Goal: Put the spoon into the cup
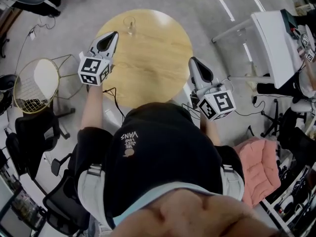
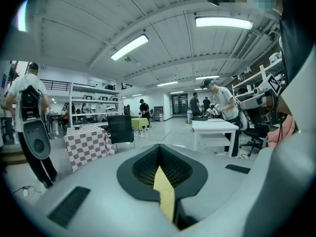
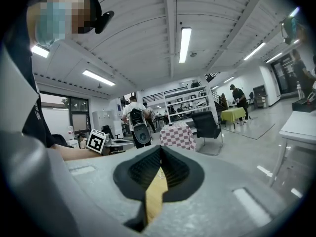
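Note:
A clear glass cup stands at the far edge of the round wooden table. No spoon shows in any view. My left gripper is held over the table's left edge, tips pointing toward the cup, jaws pressed together with nothing in them. My right gripper hangs at the table's right edge, also shut and empty. In the left gripper view the left gripper looks level across the room, with only a thin wedge of table below its black pads. The right gripper shows the same in its own view.
A gold wire basket stand sits left of the table, with black office chairs below it. A white table and a pink cushioned seat are at the right. Several people, a checkered table and shelves fill the room.

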The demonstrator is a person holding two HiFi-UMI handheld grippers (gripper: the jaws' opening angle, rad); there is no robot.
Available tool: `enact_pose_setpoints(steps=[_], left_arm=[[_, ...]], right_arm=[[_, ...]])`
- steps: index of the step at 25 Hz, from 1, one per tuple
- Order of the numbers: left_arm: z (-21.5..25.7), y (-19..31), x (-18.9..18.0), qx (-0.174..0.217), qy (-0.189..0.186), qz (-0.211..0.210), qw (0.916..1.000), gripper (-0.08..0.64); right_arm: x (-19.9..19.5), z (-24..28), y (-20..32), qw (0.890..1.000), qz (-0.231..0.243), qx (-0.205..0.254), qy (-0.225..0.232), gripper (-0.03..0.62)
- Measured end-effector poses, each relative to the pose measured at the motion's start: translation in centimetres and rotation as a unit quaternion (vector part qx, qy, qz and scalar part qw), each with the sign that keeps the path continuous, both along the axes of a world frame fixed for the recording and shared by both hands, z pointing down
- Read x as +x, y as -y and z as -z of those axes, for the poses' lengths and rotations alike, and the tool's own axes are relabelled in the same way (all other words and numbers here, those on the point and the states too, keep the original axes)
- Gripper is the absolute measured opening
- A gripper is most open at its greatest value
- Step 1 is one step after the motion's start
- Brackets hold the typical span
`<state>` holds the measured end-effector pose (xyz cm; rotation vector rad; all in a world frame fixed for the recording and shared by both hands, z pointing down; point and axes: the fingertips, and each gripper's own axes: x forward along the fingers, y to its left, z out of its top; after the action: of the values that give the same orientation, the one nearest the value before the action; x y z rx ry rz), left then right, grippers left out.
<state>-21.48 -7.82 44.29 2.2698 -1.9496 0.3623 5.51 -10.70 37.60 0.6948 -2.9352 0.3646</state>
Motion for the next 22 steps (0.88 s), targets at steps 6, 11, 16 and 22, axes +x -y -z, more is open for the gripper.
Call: enact_pose_setpoints(steps=[6, 11, 16, 22], left_arm=[[1.3, -1.8, -0.2, 0.016, -0.001, 0.024, 0.9996, 0.011], [2.4, -3.7, -0.5, 0.031, 0.0, 0.045, 0.9985, 0.011], [2.8, -5.2, -0.4, 0.041, -0.006, 0.072, 0.9965, 0.011], [2.8, -6.7, 0.1, 0.042, -0.009, 0.085, 0.9954, 0.011]], right_arm=[[-1.6, 0.1, -0.2, 0.999, 0.033, 0.002, 0.003, -0.003], [-3.1, 0.0, -0.5, 0.998, 0.061, 0.003, 0.007, -0.003], [-3.9, -0.1, -0.6, 0.996, 0.083, 0.001, 0.008, -0.003], [-5.1, -0.2, -1.0, 0.994, 0.108, 0.001, 0.011, -0.003]])
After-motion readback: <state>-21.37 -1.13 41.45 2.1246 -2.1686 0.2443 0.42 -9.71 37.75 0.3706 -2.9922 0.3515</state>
